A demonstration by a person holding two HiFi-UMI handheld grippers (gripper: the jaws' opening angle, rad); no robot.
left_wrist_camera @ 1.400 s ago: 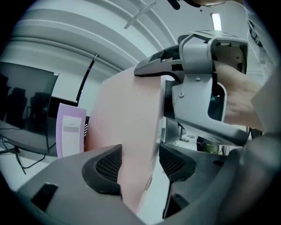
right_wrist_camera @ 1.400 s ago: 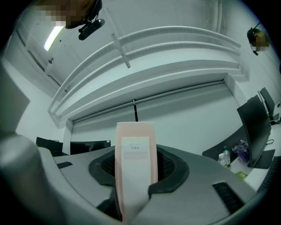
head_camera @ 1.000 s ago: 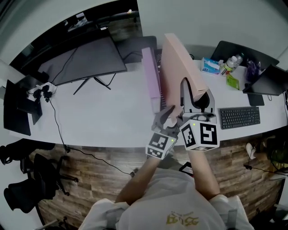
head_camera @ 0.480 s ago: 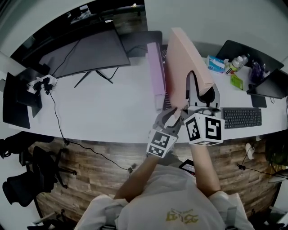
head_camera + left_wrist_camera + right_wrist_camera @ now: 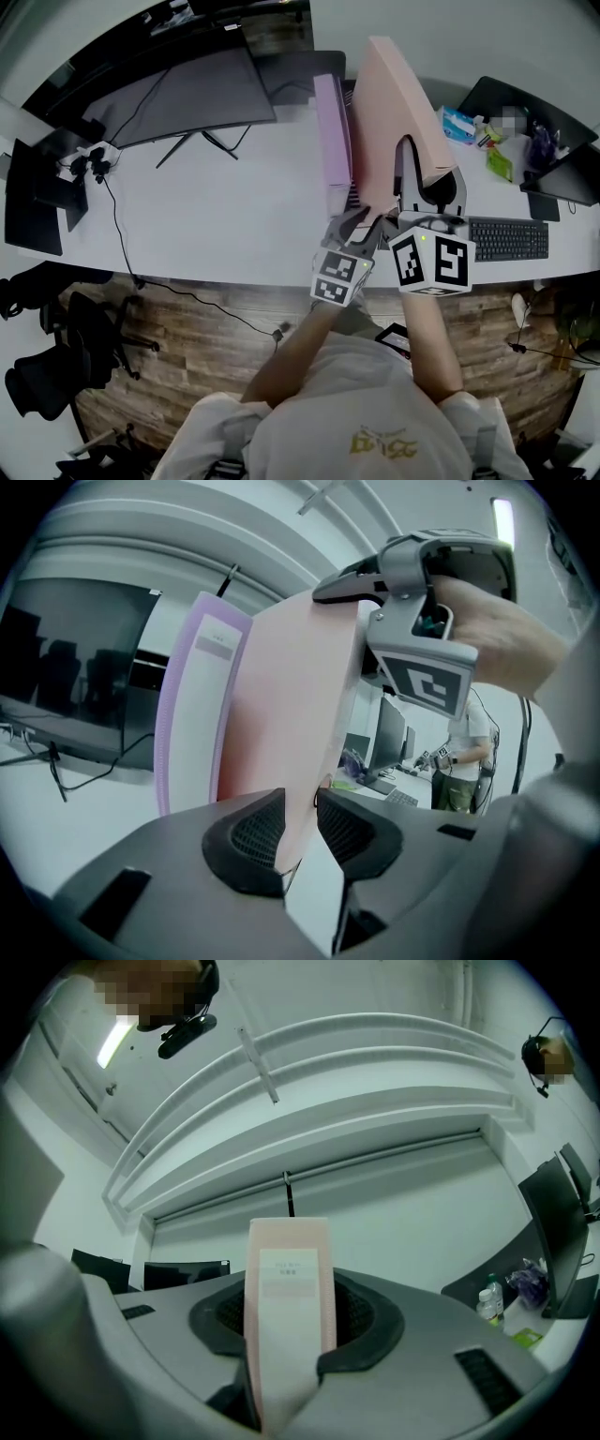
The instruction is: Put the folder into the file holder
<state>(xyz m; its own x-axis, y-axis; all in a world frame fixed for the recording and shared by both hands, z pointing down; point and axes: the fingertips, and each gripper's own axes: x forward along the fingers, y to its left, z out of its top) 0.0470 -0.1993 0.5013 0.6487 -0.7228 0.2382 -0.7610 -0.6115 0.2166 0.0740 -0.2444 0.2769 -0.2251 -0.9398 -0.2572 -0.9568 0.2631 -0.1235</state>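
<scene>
Item: pink folder (image 5: 394,112), box type, white label on the spine. Raised over the near half of a white desk (image 5: 216,216), standing on end and tilted, top leaning toward the far wall. Just right of a purple folder (image 5: 333,141) that stands upright on the desk; contact between the two not determinable.

Right gripper (image 5: 428,173): clamped across the labelled spine, one pad (image 5: 361,1312) on each side, pointing slightly upward.

Left gripper (image 5: 361,225): at the folder's lower near corner, beside the right gripper. Jaws just closing, now pinching the thin pink cover edge between the ribbed pads (image 5: 248,841).

File holder: not clearly made out in any view.

Also on the desk:
- dark monitor (image 5: 187,94), far left, screen facing up at a slant
- black keyboard (image 5: 506,239), right, near the front edge
- blue tissue packet (image 5: 457,122), well right of the folder
- black cable (image 5: 122,253) trailing over the left front edge

On the wooden floor: black office chair (image 5: 56,384), lower left.
</scene>
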